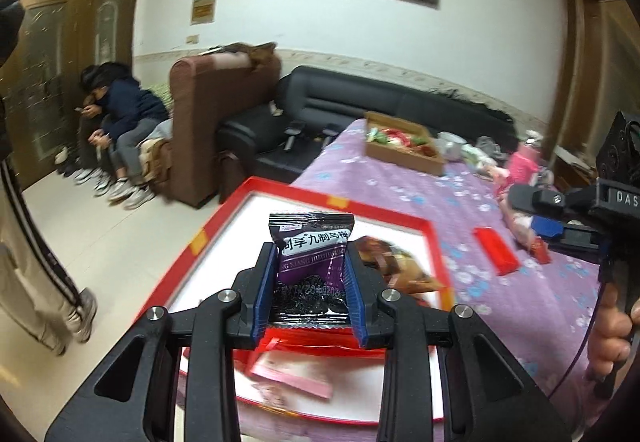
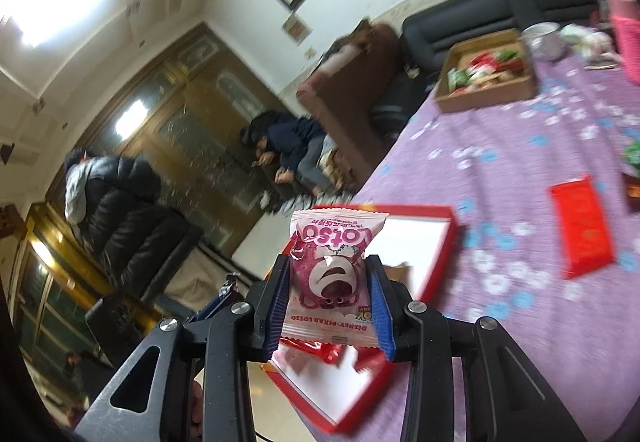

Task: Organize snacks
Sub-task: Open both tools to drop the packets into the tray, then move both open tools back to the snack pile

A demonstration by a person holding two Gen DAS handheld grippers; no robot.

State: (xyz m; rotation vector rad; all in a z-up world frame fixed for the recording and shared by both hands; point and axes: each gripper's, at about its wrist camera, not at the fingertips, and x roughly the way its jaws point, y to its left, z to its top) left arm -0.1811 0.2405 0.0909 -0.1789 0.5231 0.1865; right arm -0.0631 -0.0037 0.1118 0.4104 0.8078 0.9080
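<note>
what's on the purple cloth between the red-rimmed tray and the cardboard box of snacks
Nothing: in the right wrist view the flowered purple tablecloth lies bare between the red-rimmed white tray and the open brown cardboard box.

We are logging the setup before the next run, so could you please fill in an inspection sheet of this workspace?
Surface: table under purple flowered cloth.
Job's things: red-rimmed tray holding some snacks; red packet loose on the cloth; cardboard box of snacks farther back.
Clutter: cups and pink items at the far end.
Grippers: left gripper shut on dark plum packet; right gripper shut on pink Lotso packet.
Cables: nothing seen.
Surroundings: black sofa, seated people, framed painting.
</note>
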